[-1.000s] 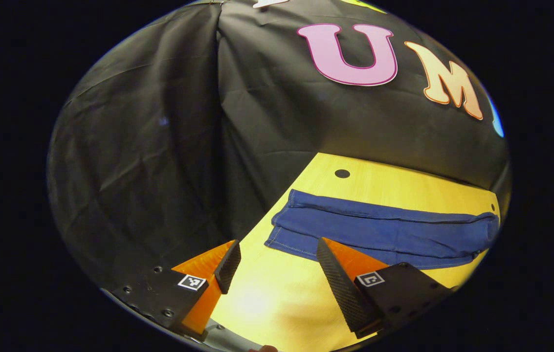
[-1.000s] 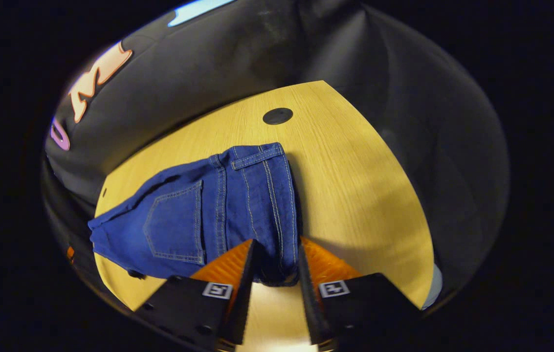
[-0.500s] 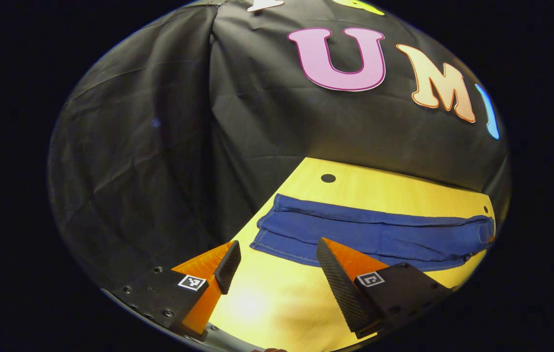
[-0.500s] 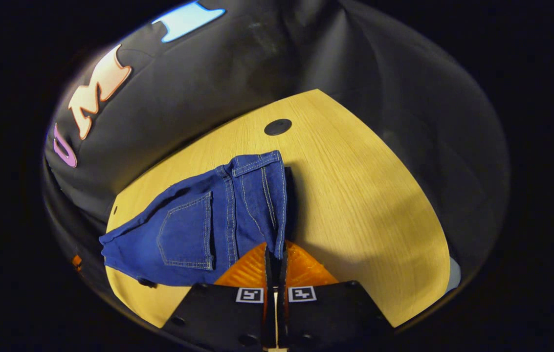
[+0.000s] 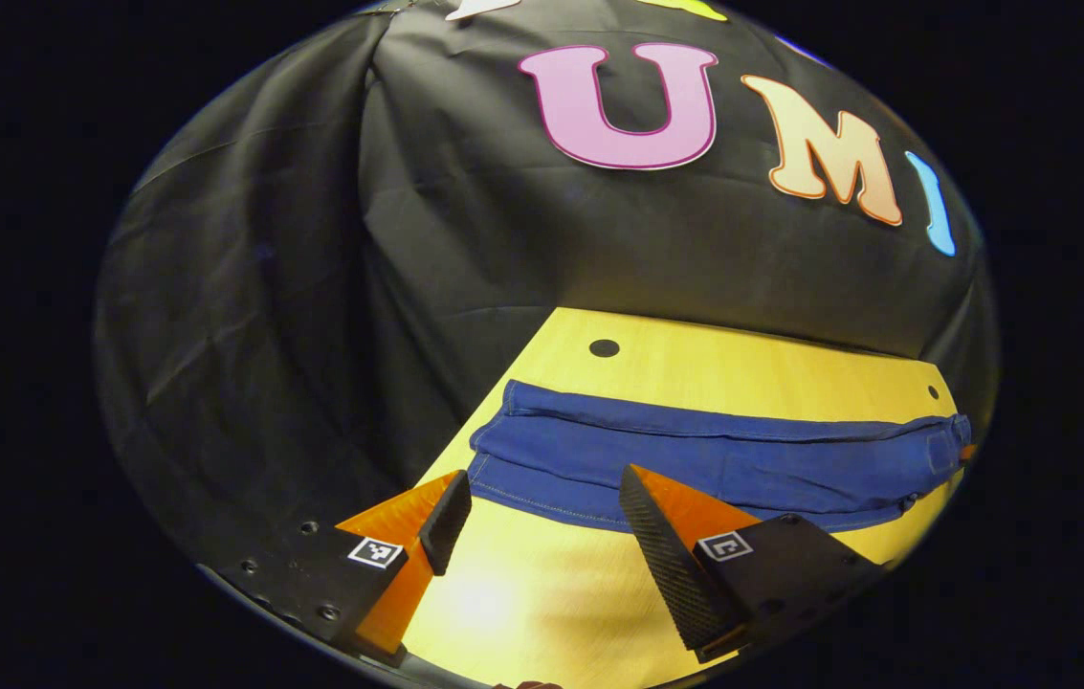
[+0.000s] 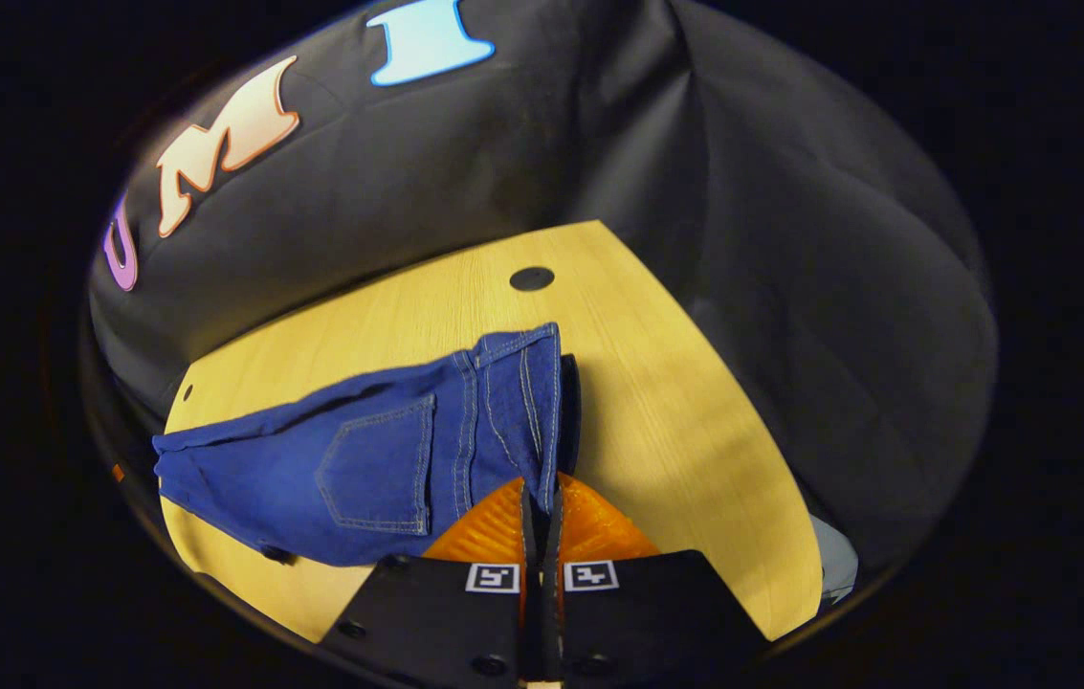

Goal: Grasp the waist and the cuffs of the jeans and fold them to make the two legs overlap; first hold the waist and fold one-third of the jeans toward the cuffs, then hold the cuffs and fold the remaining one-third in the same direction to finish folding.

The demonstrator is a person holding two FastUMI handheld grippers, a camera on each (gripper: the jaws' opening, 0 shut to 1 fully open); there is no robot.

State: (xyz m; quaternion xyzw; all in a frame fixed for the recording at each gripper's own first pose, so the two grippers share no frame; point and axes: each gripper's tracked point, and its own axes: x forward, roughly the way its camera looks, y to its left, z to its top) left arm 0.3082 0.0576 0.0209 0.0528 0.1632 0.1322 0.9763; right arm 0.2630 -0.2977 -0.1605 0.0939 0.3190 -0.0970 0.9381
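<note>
Since a second ago: right tool [image 6: 539, 502] has gone from fingers spread around the waist corner to fingers pressed together on it, and that corner now stands a little off the worktop [image 6: 695, 411]. Left tool [image 5: 542, 512] unchanged in spread; jeans [image 5: 695, 459] sit lower and nearer in the left gripper view.

Item 1, right tool: pinching the near corner of the waistband, denim caught between both fingers. Back pocket lies just left of the grip in the right gripper view; the legs run away to the left from there.

Item 2, left tool: fingers wide apart, holding nothing, hovering over bare worktop just short of the cuff end. Near hem lies directly ahead, between and slightly beyond the fingertips.

Item 3, jeans: long axis runs crosswise to the left tool, cuffs at its left, waist far right. Legs do not look squarely overlapped yet.

Judgement: the cuff grasp falls to the left tool, being nearer; a short forward reach should meet the hem.

Item 4, worktop: pale wood, dark round holes [image 5: 604, 347] beyond the jeans.

Writing: none legible on the jeans; square coded markers on both tools.
</note>
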